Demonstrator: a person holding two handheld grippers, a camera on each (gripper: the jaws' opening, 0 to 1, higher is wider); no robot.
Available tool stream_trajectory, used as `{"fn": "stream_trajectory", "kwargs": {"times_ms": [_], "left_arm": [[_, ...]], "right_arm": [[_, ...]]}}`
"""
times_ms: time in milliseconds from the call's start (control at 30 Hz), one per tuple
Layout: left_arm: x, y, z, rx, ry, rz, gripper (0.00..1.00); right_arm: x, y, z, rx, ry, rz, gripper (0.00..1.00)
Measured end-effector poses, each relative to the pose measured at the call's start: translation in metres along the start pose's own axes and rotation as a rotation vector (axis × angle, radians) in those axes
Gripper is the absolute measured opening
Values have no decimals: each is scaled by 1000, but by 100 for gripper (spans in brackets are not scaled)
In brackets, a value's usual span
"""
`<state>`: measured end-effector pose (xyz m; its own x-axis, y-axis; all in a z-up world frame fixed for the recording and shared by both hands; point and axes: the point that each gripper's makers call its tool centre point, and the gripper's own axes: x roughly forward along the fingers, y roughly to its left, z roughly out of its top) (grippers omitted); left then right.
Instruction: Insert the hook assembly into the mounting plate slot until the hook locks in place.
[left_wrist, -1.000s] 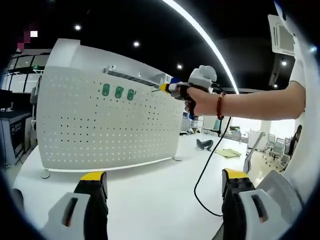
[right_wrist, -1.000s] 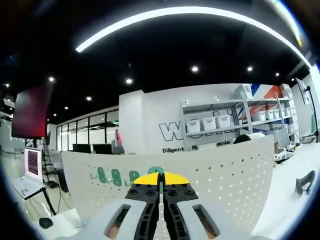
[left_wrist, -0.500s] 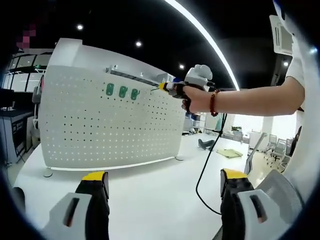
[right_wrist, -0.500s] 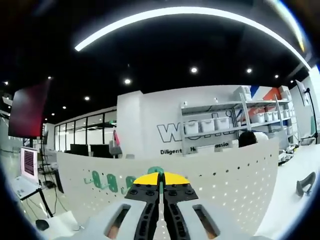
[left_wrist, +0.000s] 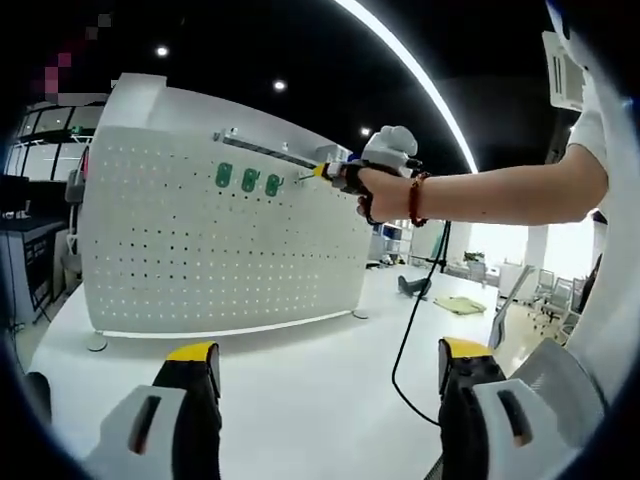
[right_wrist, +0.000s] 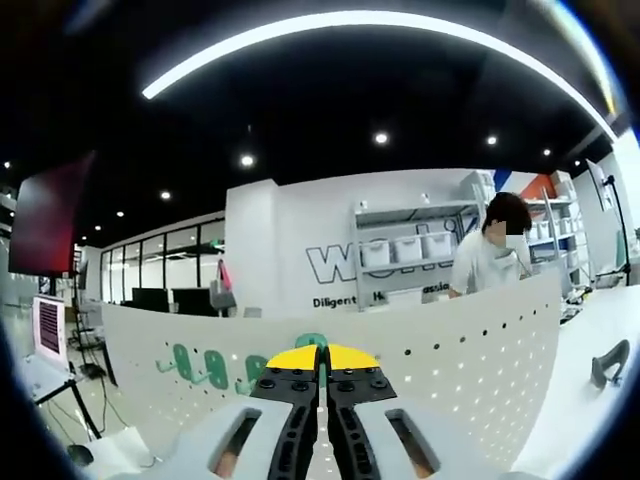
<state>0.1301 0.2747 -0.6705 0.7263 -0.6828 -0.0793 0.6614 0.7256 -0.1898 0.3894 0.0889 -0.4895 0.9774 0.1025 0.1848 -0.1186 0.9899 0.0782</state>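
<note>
At the pegboard (left_wrist: 220, 250) top, right tongs (left_wrist: 325, 172) grip the hook (right_wrist: 320, 375) for insertion; left tongs (left_wrist: 325, 375) wait open above the desk (left_wrist: 300, 390).

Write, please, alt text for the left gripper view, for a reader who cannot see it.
A person's hand holds the right gripper near three green hooks at the top of a white pegboard standing on a white table. The left gripper waits below, jaws open.

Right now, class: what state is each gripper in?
Left gripper: open, holding nothing.
Right gripper: closed on a thin green hook.
</note>
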Motion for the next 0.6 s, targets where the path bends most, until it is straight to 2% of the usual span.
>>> {"fn": "stream_trajectory", "kwargs": {"times_ms": [367, 533, 600], "left_arm": [[-2, 3, -1, -11, -2, 7, 91], [-4, 5, -1, -15, -5, 12, 91], [-4, 6, -1, -16, -5, 14, 91]], "right_arm": [[4, 0, -6, 10, -3, -27, 0], [4, -2, -7, 2, -10, -52, 0], [3, -2, -7, -27, -13, -63, 0]]}}
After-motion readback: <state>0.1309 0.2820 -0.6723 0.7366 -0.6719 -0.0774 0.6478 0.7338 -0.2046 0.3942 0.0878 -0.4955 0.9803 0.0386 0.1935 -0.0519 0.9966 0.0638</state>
